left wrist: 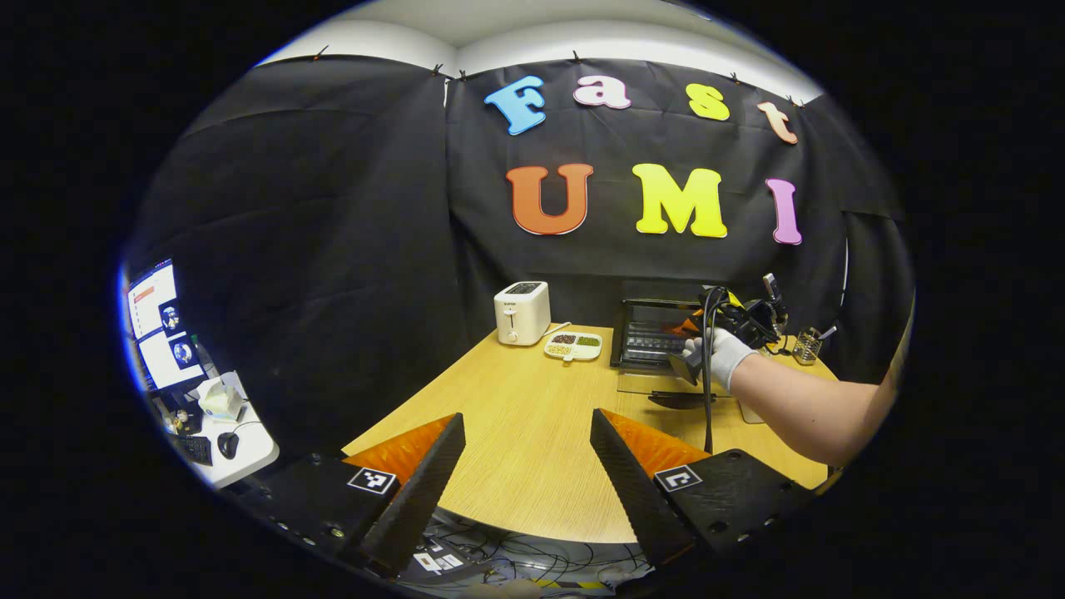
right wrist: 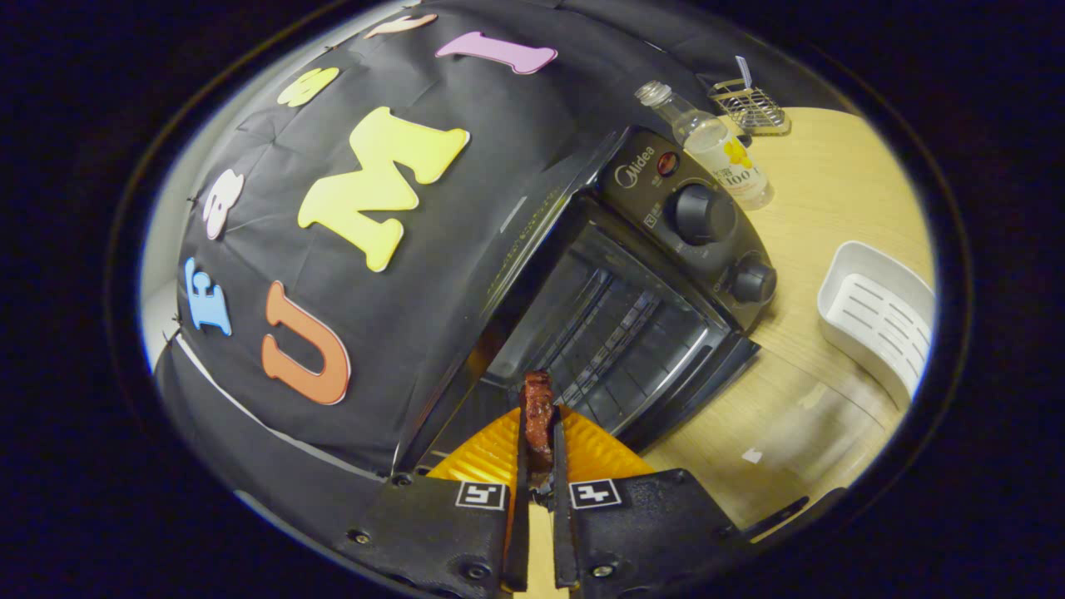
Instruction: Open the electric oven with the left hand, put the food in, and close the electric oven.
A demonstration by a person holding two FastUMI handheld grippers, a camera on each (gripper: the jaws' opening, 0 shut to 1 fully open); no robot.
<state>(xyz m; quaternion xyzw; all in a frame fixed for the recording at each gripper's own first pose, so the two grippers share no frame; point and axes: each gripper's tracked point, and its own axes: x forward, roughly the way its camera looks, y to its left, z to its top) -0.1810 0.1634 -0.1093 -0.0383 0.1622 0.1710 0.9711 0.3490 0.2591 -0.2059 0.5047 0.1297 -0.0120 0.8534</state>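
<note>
Already the electric oven [right wrist: 632, 324] stands open at the far right part of the wooden table [left wrist: 516, 416], its glass door [left wrist: 666, 384] folded down flat toward the near edge and its wire rack [right wrist: 599, 333] bare, so the opening step looks done. The right gripper [right wrist: 539, 416] is clamped tight on a dark reddish-brown strip of food [right wrist: 537, 409], which looks like a piece of cooked meat, and both fingers press on it with almost no gap between them. It hangs just in front of the oven's mouth, with the food's tip pointing at the rack, not yet inside as far as I can judge. In the left gripper view a gloved hand [left wrist: 722, 353] holds that gripper at the oven front. The left gripper [left wrist: 527, 449] is back over the near edge of the table, fingers spread wide and holding nothing, well apart from the oven. A white toaster [left wrist: 522, 312] and a small divided tray [left wrist: 573, 345] sit toward the far middle of the table. Beside the oven's knob panel stand a clear bottle [right wrist: 715, 146], a wire holder [right wrist: 753, 106] and a white basket [right wrist: 882, 320]. What remains, by my reading: carry the food in onto the rack, let go, draw the right gripper out, then lift the door shut.
</note>
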